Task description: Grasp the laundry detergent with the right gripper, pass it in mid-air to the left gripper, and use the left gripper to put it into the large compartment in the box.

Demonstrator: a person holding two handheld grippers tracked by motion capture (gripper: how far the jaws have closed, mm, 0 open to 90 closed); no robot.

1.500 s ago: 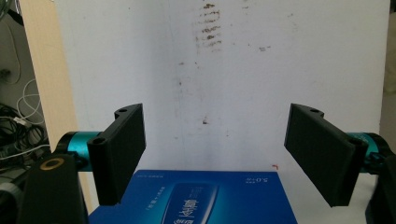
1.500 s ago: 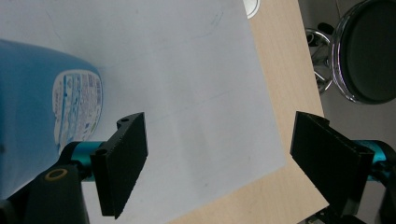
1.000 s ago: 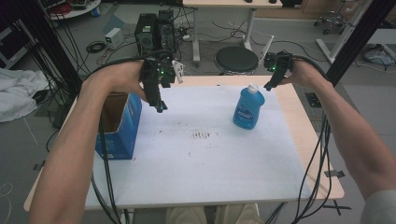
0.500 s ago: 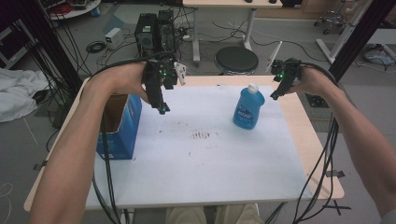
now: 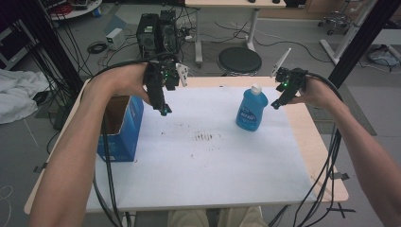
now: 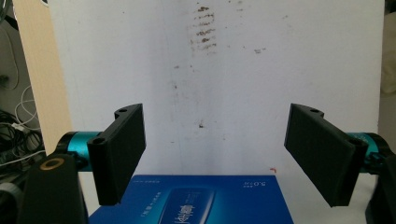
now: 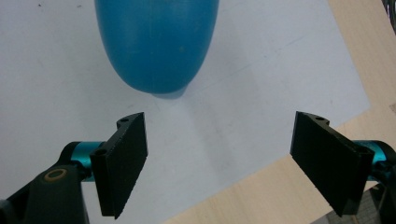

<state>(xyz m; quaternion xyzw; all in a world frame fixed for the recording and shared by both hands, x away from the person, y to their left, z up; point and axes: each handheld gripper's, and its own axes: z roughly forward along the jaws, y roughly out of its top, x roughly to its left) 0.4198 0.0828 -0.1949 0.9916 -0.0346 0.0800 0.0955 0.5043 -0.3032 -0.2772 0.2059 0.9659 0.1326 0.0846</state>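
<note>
A blue bottle with a white cap stands upright on the white mat, right of centre; its blue body looms close in the right gripper view. My right gripper hangs just to the bottle's right, apart from it, open and empty. An open blue cardboard box stands at the mat's left edge; its printed side shows in the left gripper view. My left gripper is held above the mat right of the box, open with nothing between its jaws.
Dark smudges mark the mat's middle. The wooden table edge runs along the right. Behind the table stand a round black stool, a computer tower and floor cables. Gripper cables trail over the front edge.
The right gripper has drawn away from the bottle to the right and slightly back. The left gripper and the box have stayed where they were.
</note>
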